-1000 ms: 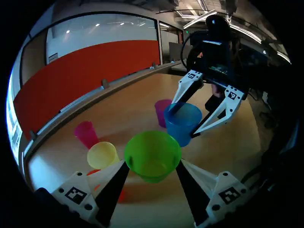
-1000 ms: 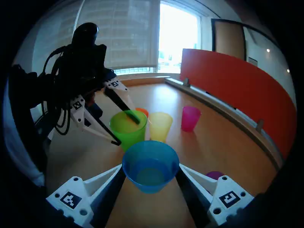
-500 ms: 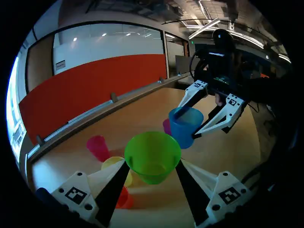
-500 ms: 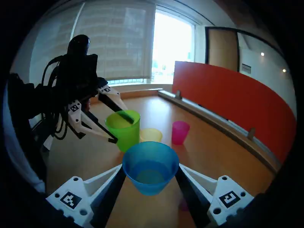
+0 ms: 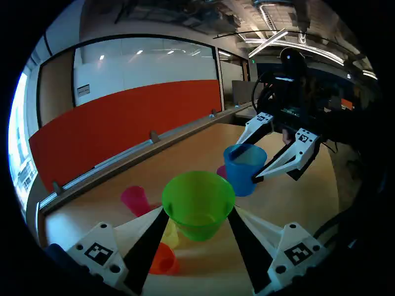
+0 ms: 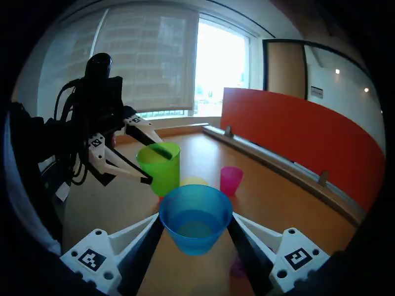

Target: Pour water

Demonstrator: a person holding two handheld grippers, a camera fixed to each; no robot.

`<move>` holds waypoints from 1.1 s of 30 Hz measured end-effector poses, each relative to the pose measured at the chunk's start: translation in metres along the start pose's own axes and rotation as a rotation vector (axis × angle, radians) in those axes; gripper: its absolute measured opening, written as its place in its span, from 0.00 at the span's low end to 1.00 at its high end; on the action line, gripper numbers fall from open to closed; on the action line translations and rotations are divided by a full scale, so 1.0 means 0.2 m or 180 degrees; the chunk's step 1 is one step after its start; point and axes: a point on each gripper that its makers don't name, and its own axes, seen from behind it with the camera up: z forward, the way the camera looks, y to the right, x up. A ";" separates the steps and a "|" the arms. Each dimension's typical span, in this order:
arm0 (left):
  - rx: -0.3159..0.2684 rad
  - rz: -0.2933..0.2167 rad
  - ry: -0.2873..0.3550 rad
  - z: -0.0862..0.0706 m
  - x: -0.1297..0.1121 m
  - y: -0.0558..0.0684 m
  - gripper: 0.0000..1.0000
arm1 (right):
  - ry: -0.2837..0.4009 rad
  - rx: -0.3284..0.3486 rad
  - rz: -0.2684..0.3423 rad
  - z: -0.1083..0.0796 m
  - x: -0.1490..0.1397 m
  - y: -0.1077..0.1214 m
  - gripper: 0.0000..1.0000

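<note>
Left gripper view looks over a wide wooden bench with a long red partition along its far edge. The left tongs are closed on a green cup, one finger pressing on each side, and hold it upright off the bench. Just beyond it, the right tongs clamp a blue cup in the same way, also upright and raised. In the right gripper view a shallow pool of liquid seems to lie at the bottom of the blue cup. Smaller cups stand on the bench below: a pink cup, a yellow cup, an orange cup, and a purple cup partly hidden behind the blue one.
</note>
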 end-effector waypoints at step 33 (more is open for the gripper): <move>0.0132 -0.0161 0.0397 -0.13 0.21 -0.06 0.83 | 0.0522 -0.0124 0.0028 -0.03 0.26 0.03 0.90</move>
